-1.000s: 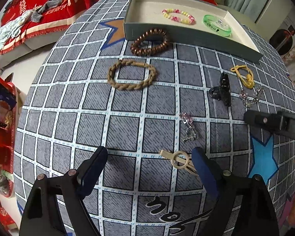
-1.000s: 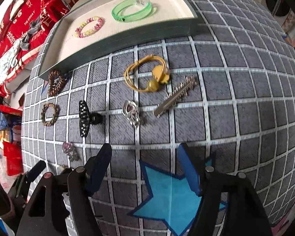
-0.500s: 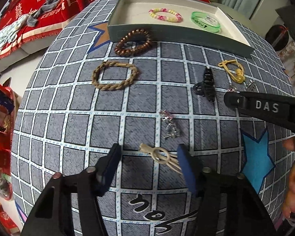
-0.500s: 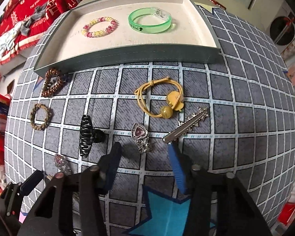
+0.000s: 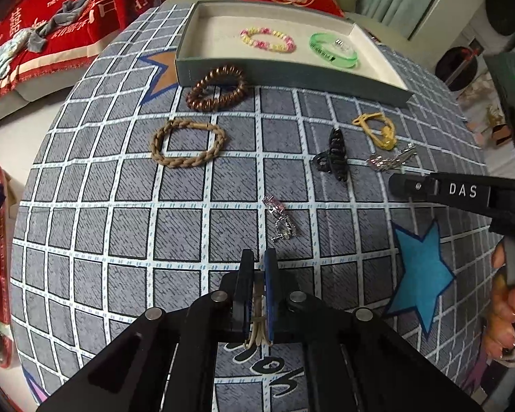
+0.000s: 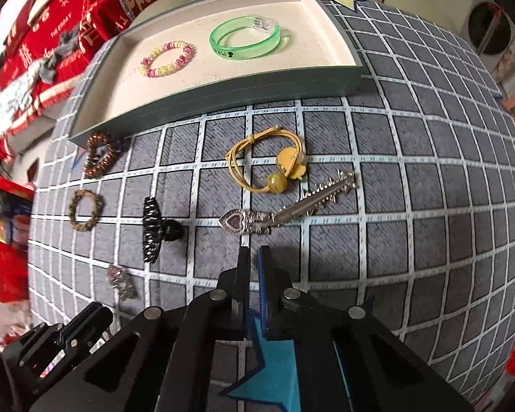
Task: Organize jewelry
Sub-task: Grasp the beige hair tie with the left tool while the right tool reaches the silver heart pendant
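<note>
Jewelry lies scattered below the tray [image 5: 292, 75] while our left gripper [image 5: 257, 274] has just pinched shut on a beige hair tie [image 5: 257, 322], and our right gripper [image 6: 254, 257] has just closed, empty, near a silver clip [image 6: 243, 221].

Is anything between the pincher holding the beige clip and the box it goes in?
Yes. The left gripper jaws are shut on the beige clip. Silver earrings lie ahead on the cloth, then the box wall to lift over.
</note>
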### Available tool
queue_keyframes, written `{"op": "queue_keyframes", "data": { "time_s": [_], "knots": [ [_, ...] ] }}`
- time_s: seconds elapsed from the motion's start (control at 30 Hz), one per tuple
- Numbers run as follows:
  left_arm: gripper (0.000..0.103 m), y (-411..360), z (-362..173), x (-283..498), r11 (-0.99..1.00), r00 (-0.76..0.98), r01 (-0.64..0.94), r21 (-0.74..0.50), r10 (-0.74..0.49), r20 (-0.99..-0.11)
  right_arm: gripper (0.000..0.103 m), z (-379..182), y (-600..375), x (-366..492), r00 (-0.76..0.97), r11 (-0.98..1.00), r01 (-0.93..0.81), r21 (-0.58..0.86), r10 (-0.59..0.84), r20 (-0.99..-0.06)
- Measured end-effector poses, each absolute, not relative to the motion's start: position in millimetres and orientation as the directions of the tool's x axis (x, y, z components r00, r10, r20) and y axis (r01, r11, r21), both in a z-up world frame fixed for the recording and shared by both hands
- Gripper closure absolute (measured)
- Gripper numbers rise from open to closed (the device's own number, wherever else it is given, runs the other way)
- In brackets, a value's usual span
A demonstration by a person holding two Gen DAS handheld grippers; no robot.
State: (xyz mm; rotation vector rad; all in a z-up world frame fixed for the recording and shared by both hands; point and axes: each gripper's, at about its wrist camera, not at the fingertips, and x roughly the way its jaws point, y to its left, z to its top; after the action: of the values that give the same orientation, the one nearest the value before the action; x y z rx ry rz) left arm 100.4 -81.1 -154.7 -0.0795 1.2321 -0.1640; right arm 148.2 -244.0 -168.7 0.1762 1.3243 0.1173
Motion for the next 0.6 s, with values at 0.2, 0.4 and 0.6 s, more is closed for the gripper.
{"op": "queue_keyframes", "data": {
  "time_s": [0.2,0.4,0.6],
  "knots": [
    [0.082,-67.4,-142.9,104.7,0.98,0.332,0.097,-0.174,-0.197,-0.923,0.098,-159.0,-260.9,134.6,0.252,0.962,0.052,0.269,0.248,-0.935],
    [0.082,-57.6,-140.0,97.6,0.979,0.342,0.082,-0.187,-0.204,-0.917,0.098,-163.6,-254.7,134.4,0.243,0.955,0.048,0.293,0.273,-0.931],
    [0.082,-33.2,-133.4,83.1,0.978,0.347,0.071,-0.194,-0.207,-0.915,0.096,-171.1,-243.3,141.8,0.231,0.968,0.027,0.251,0.238,-0.943]
  ]
}}
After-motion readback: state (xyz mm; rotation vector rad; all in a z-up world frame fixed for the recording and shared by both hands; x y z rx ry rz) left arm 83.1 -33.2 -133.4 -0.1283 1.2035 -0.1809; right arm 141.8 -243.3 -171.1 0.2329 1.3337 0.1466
